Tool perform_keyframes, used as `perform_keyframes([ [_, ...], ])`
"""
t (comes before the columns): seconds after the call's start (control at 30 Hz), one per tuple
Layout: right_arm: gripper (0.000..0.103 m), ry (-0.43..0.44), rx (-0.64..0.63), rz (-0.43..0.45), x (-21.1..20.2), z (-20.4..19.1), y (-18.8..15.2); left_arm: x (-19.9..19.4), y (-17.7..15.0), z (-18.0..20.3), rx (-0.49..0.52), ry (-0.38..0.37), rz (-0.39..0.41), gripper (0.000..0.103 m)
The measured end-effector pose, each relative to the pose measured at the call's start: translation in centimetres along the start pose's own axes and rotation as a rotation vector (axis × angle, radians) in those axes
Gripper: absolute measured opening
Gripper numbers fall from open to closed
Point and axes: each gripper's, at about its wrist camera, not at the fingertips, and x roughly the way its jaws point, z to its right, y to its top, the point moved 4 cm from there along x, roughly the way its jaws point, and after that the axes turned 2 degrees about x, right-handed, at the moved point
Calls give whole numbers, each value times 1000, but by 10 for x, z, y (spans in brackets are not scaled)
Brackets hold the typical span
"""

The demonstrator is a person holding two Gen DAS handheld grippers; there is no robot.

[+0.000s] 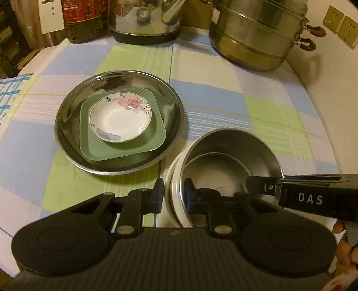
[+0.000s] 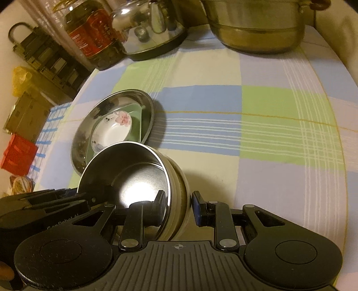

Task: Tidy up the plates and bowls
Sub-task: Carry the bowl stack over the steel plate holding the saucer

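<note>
A steel-lined bowl with a white outer wall [image 1: 226, 161] [image 2: 134, 176] sits on the checked cloth, tilted. My left gripper [image 1: 174, 194] straddles its near-left rim, one finger outside, one inside, closed on the wall. My right gripper [image 2: 177, 208] straddles its right rim the same way and also shows in the left wrist view [image 1: 257, 185]. A steel plate [image 1: 67, 125] [image 2: 147, 105] holds a green square plate [image 1: 125, 150] with a small flowered saucer [image 1: 120, 120] [image 2: 111, 132] on top, to the bowl's left.
A steel steamer pot [image 1: 257, 38] [image 2: 257, 29], a kettle [image 1: 145, 20] [image 2: 152, 29] and an oil bottle [image 1: 85, 20] [image 2: 94, 33] stand along the table's far edge. Boxes and a red packet [image 2: 18, 154] lie beyond the left edge.
</note>
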Motion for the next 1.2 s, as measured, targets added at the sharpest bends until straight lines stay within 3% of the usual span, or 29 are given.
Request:
perform_keyframes([
  [0.4,25,-19,164,4,4,8,-5,6,3,-8,27,-82,-29,20],
  [1.2,25,-43,228,80,-2,7,-18,7,2,-11,73,-141,-15,19],
])
